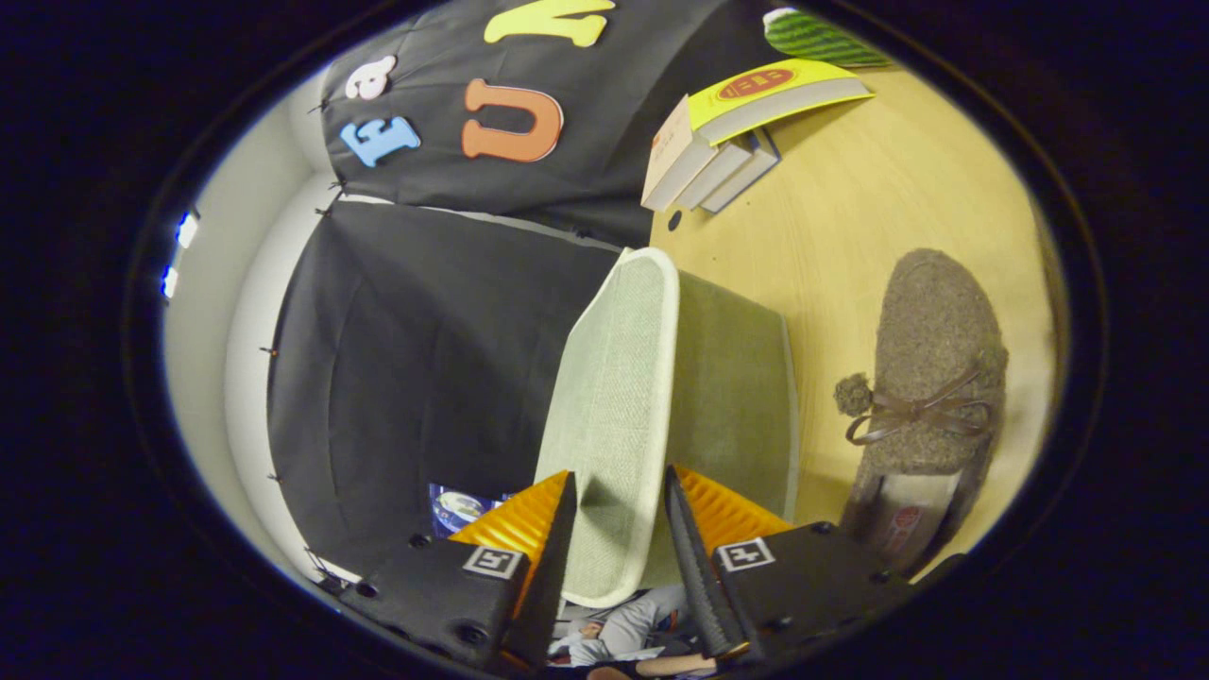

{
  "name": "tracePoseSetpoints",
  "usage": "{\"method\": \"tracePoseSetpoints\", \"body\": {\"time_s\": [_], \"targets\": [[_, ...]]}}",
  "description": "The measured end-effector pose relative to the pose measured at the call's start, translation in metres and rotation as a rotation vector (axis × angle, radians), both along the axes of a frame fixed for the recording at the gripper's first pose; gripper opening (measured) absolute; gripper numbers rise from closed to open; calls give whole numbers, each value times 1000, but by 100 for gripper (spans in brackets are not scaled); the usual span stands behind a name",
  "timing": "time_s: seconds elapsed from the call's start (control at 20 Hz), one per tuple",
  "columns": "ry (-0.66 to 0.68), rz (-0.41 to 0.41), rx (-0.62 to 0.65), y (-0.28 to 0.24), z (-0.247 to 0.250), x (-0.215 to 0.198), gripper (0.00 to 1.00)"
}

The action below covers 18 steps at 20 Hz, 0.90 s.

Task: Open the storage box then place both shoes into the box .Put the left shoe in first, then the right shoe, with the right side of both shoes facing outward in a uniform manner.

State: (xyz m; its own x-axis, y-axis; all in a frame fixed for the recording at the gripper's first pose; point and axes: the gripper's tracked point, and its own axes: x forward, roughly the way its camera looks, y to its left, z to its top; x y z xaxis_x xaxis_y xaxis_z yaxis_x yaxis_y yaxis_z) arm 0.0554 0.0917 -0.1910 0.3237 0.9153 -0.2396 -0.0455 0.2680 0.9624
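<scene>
Gripper (619, 501) fingers straddle lid (619, 378) of storage box (732, 397), apparently pinching its edge though contact's unclear, prob to lift it open, w/ a brown shoe (930, 378) waiting on table (850, 208) beside box, not yet loaded.

Striped green thing (820, 36) cut off at edge, slipper (930, 378) heel behind fingers (718, 529)

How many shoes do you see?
1. The shoe lies on the table beside the box, whose lid sits between the gripper's fingers. Another may be hidden.
</scene>
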Motion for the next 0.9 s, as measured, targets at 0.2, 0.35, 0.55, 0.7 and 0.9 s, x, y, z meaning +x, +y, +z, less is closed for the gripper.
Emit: {"method": "tracePoseSetpoints", "body": {"time_s": [0.2, 0.35, 0.55, 0.7, 0.9], "targets": [[2, -63, 20, -5, 23, 7, 8], [-28, -80, 29, 0, 56, 4, 6], [-100, -91, 31, 23, 115, 0, 6], [-148, -76, -10, 56, 151, -1, 6], [-200, -16, -70, 120, 182, -10, 6]]}}
